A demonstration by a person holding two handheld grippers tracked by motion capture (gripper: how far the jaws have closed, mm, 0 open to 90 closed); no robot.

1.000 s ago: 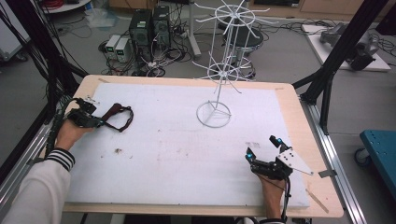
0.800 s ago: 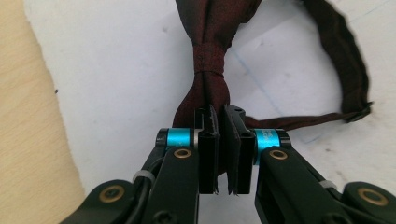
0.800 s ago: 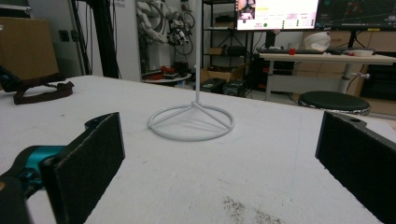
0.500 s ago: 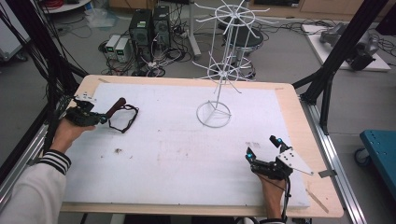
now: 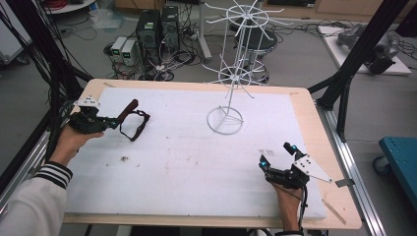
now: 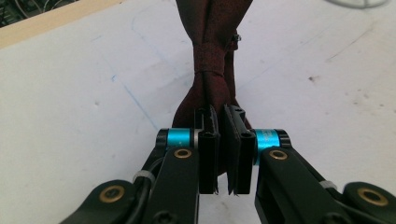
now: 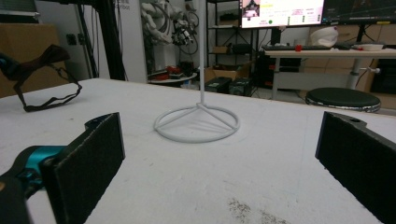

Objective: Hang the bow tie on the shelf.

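The left claw (image 5: 114, 121) pinched a dark red bow tie (image 5: 129, 108), lifted off the table (image 5: 187, 162) at its left; hanging it on the white wire rack (image 5: 231, 78) remained. The right claw (image 5: 277, 154) rested spread.

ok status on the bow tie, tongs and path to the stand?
Left tongs shut on bow tie, strap hanging off the mat. Right tongs open, nothing held, resting at the near edge. White wire stand upright mid-table, nothing between it and the tie.

- My left gripper (image 5: 114, 121) sat at the far left, raised off the surface, jaws clamped tight.
- My right gripper (image 5: 276, 157) rested near right, jaws spread wide.
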